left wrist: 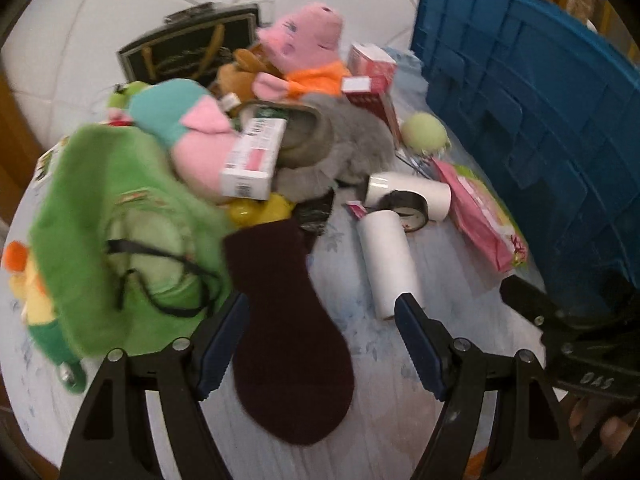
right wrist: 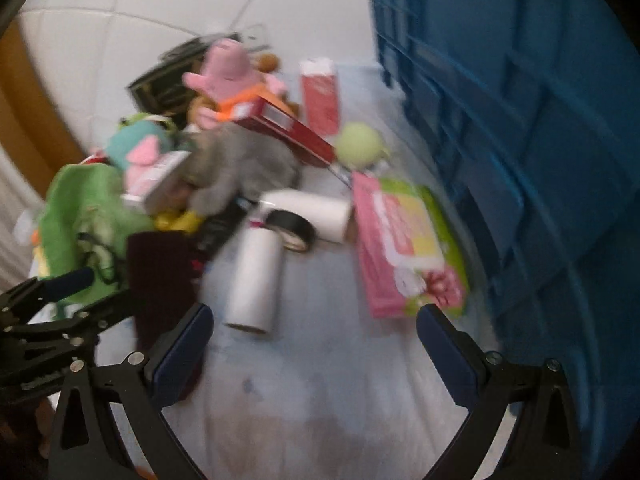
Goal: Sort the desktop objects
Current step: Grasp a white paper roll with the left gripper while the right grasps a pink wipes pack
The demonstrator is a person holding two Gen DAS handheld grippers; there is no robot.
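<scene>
A white tiled floor lies beyond your desk (left wrist: 380, 420), which wears a pale floral cloth. A heap of plush toys and boxes crowds its far left part, and a blue crate (left wrist: 540, 120) stands along its right edge. Your left gripper (left wrist: 320, 344) has its jaws standing wide and empty, and a dark maroon sock (left wrist: 288, 340) lies on the cloth between them. Your right gripper (right wrist: 316, 352) is likewise spread and holds nothing; a white roll (right wrist: 256, 280) lies just beyond its left jaw, a pink packet (right wrist: 392, 240) just beyond its right.
</scene>
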